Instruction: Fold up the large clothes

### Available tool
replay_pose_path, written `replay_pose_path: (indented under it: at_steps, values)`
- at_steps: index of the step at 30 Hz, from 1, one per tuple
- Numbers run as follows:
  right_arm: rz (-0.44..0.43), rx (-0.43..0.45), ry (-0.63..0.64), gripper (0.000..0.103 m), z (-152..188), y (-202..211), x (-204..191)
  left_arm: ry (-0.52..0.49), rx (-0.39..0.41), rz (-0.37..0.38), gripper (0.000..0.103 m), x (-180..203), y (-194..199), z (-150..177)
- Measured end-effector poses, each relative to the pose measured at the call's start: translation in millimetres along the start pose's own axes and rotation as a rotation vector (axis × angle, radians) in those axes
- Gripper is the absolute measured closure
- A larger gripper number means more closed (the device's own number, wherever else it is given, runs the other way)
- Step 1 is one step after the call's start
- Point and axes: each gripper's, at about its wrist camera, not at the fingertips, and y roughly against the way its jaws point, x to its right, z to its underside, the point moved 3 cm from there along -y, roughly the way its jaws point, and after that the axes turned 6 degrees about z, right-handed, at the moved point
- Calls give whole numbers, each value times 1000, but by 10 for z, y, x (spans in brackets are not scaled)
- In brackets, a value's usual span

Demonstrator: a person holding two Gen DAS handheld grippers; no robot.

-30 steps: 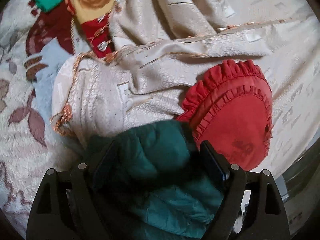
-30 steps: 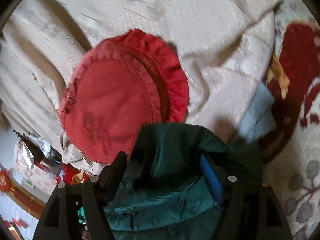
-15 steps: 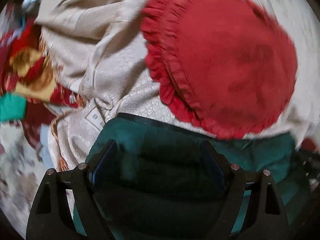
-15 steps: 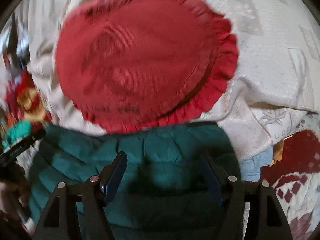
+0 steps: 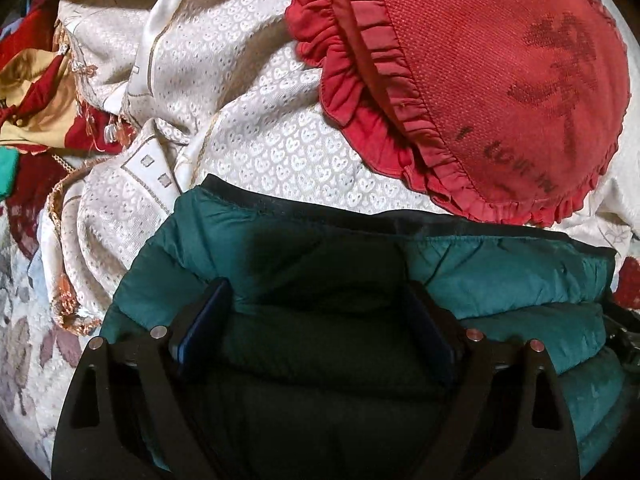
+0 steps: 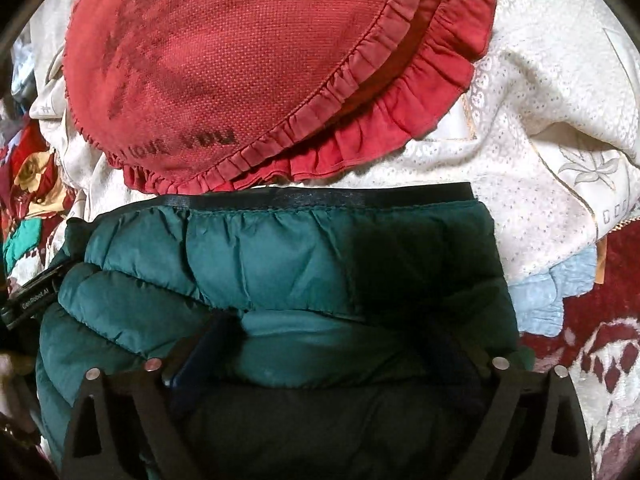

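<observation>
The left gripper (image 5: 320,316) stands wide, 2 fingers flanking a fold of the green puffer jacket (image 5: 500,276); whether the pads press it I cannot tell. The right gripper (image 6: 332,344), its jaws just opening, straddles the same jacket (image 6: 248,264) loosely. The jacket lies on the cream bedspread (image 5: 256,136), just below the red ruffled cushion (image 6: 240,60).

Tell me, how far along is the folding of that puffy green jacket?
Done: the green quilted puffer jacket lies bundled in layers on the cream patterned bedspread, beside the round red frilled cushion. In hand: the left tongs grip a fold; the right tongs have just been opening, jacket between them. Left: letting go, perhaps tidying.
</observation>
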Motion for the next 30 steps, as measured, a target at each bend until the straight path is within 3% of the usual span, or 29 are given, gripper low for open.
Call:
replay_pose_path:
  at_steps: [3,5,9,12,14,18,22,27,30]
  values:
    - [-24,-9,-14,0,-4,50,21,5,4,1,15,-24,98,-41]
    - [-40,-21,-33,1,-31,113,65,35,50,-19,15,-91,293,-111]
    - [52,44,-133,3,-158,494,18,79,165,-109,15,-316,658,-219]
    - [-5,105,-57,3,-180,786,-394,111,51,-176,15,-540,391,-111]
    - [1,96,34,3,-98,801,-733,197,-61,-115,14,-706,104,10]
    - [4,12,171,2,153,533,-1080,320,-62,-29,10,-878,77,29]
    - [-23,-10,196,0,177,320,-1042,314,-21,-48,11,-843,224,-12]
    - [-32,-31,182,2,125,455,-1000,182,126,0,11,-467,690,-120]
    - [-34,78,116,3,-79,726,-947,119,142,17,11,-249,793,-106]
